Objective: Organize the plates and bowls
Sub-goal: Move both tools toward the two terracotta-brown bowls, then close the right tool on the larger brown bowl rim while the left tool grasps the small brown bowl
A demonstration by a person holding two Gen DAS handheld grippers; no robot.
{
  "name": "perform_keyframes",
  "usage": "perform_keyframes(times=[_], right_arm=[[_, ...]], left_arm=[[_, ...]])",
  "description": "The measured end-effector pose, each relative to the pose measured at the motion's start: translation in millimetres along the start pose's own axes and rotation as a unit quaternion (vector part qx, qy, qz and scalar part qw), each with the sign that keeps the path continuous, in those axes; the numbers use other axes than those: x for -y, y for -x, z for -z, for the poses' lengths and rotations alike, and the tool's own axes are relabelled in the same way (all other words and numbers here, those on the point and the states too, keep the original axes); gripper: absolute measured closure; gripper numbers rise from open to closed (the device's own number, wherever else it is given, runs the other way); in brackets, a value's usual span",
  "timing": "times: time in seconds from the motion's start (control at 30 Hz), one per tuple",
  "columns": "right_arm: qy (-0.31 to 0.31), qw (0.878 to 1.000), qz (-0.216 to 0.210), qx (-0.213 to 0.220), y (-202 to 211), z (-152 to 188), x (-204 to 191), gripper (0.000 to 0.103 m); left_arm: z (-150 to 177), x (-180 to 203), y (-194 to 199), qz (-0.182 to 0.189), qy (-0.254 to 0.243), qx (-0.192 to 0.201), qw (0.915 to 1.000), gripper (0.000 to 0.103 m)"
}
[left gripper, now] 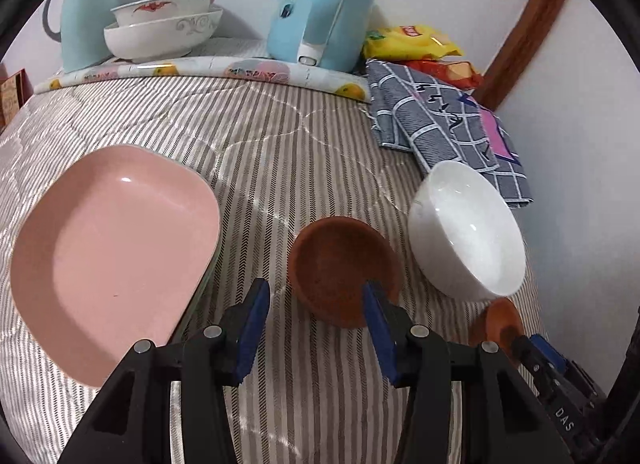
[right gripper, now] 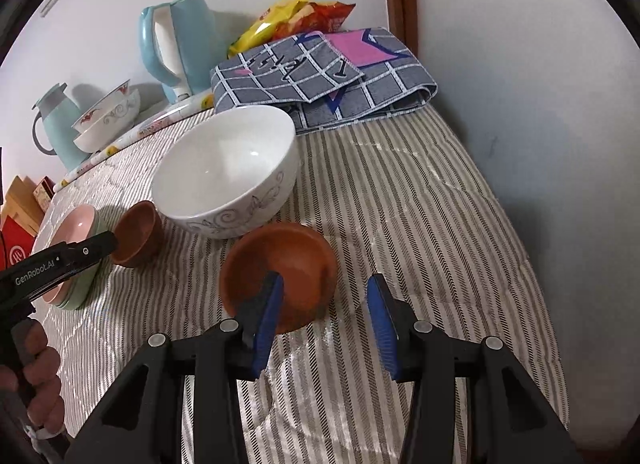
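On a striped cloth, a pink plate (left gripper: 116, 260) lies at the left, stacked on a green one (right gripper: 80, 288). A small brown bowl (left gripper: 340, 264) stands in the middle, a white bowl (left gripper: 468, 232) to its right. My left gripper (left gripper: 316, 304) is open, its right finger inside this brown bowl, the near rim between the fingers. A second brown bowl (right gripper: 280, 268) stands in front of the white bowl (right gripper: 228, 168). My right gripper (right gripper: 326, 300) is open, its left finger inside that bowl, the rim between the fingers.
Two stacked patterned bowls (left gripper: 164, 26), a pale blue jug (left gripper: 86, 8) and a blue kettle (left gripper: 324, 4) stand at the back by the wall. A folded checked cloth (left gripper: 444, 124) and snack bags (left gripper: 412, 42) lie at the back right. Walls close the back and right sides.
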State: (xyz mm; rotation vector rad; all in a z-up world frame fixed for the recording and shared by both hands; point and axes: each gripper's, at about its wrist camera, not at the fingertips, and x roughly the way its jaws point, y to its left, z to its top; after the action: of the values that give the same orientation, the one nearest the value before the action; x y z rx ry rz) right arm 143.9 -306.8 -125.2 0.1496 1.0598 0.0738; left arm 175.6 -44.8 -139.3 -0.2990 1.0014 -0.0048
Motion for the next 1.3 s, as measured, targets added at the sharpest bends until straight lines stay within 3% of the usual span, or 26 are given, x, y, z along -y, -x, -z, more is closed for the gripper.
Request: perform_keyframes(times=[0.4,1.2,1.27,1.3], right_arm=[[0.002,1.000,0.000,-0.017,-20,2,-1,0.059],[0.015,1.000,0.017,-0.012,-29,3,-5,0.057],[0.016,1.000,0.021,-0.012,-28,3,-6,0.059],[0.019,1.000,0.021,-0.012,-28,3,-7,0.061]], left_arm=[[-2,1,-26,0.004,0.009,-0.025,0.9996,0.058],[-1,4,-30,0.000,-0.018,-0.020,0.9996,0.057],[0,4,-30,-0.005,-0.018,-0.019,0.9996,0.059],[0,4,-30,-0.008,-0.017,-0.018,0.9997,0.065]])
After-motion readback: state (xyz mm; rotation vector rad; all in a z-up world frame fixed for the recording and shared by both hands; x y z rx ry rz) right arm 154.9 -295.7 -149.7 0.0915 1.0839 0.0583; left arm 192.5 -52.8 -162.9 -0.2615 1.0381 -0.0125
